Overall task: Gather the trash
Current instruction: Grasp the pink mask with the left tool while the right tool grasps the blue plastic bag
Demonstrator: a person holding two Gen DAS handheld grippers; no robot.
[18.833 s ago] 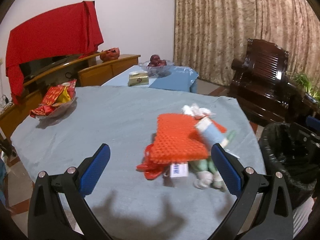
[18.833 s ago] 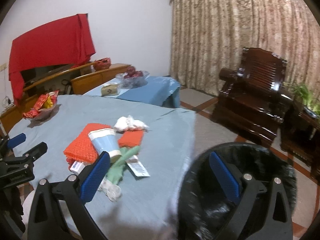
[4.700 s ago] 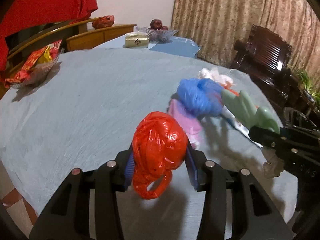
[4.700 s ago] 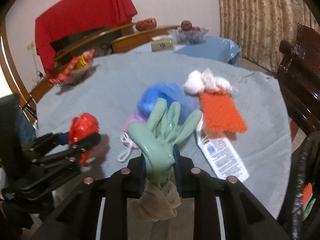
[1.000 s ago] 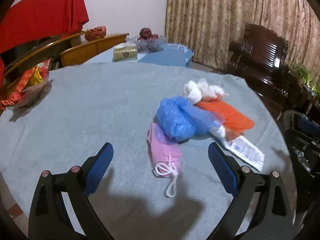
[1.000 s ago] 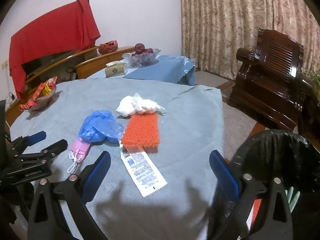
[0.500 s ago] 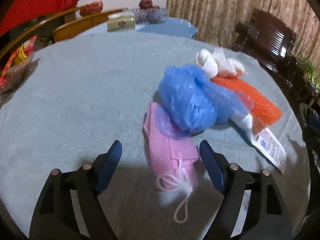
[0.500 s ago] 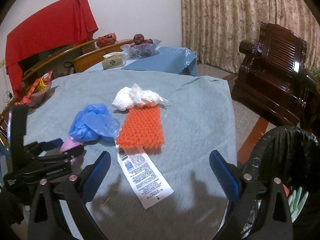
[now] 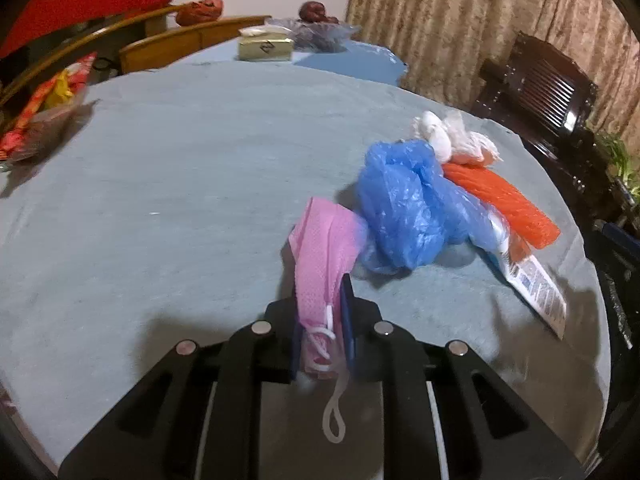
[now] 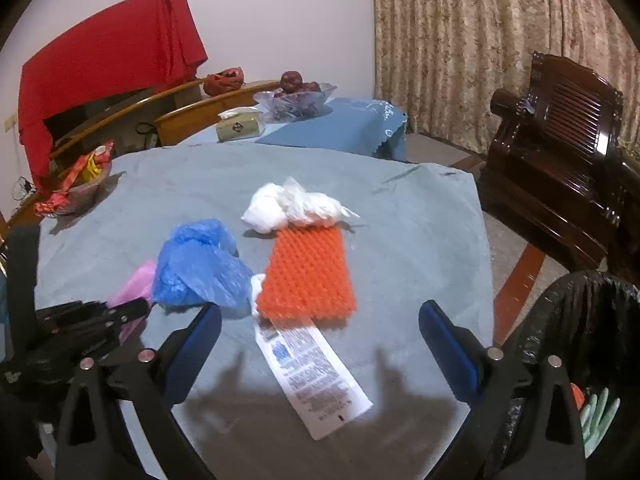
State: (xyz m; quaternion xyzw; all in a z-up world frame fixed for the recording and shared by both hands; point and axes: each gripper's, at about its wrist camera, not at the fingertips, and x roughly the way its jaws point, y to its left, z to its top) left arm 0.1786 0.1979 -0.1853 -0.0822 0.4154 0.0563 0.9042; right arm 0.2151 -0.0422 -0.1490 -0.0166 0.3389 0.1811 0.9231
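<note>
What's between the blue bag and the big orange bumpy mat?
In the right wrist view, a bit of white tube end pokes out between the blue bag and the orange mat.

Tablecloth left of blue bag bare, passable.

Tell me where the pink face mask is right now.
In the left wrist view, the pink face mask is low centre, pinched in the left gripper, its far end against the blue plastic bag.

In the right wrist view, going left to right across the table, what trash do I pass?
pink face mask → blue plastic bag → orange textured mat
</note>
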